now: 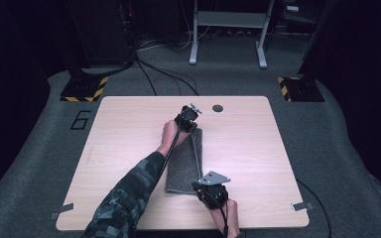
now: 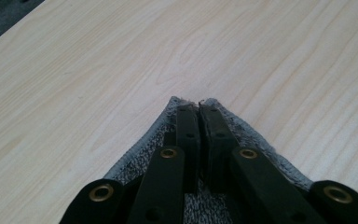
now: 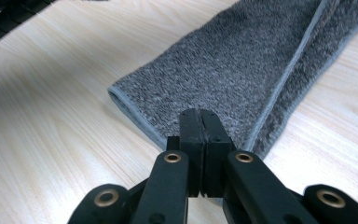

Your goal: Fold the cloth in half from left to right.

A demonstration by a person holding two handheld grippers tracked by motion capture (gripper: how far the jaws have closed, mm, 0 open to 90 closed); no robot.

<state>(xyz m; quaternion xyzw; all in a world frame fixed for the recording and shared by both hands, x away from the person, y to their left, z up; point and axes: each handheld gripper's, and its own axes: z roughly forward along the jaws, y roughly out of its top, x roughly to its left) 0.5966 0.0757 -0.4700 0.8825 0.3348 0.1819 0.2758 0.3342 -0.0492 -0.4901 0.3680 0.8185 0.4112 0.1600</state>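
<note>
From the high view, a grey towel [image 1: 185, 163], folded into a long narrow strip, lies near the middle of the wooden table [image 1: 119, 144], its long axis running from the near edge toward the far edge. The left gripper [image 1: 186, 121] sits at the far end of the strip and the right gripper [image 1: 209, 191] at the near end, so each hand has one short end and the strip stretches between them. In the left gripper view the jaws are pressed together with a peak of towel [image 2: 256, 140] fabric caught between the tips, and bare table beyond. In the right gripper view the jaws are likewise closed at the towel's [image 3: 242, 70] near short edge, close to the corner where the hemmed fold runs lengthwise away; they appear to pinch that edge, though the bite itself is hidden. Any next fold would likely bring one end along the long axis toward the other.
</note>
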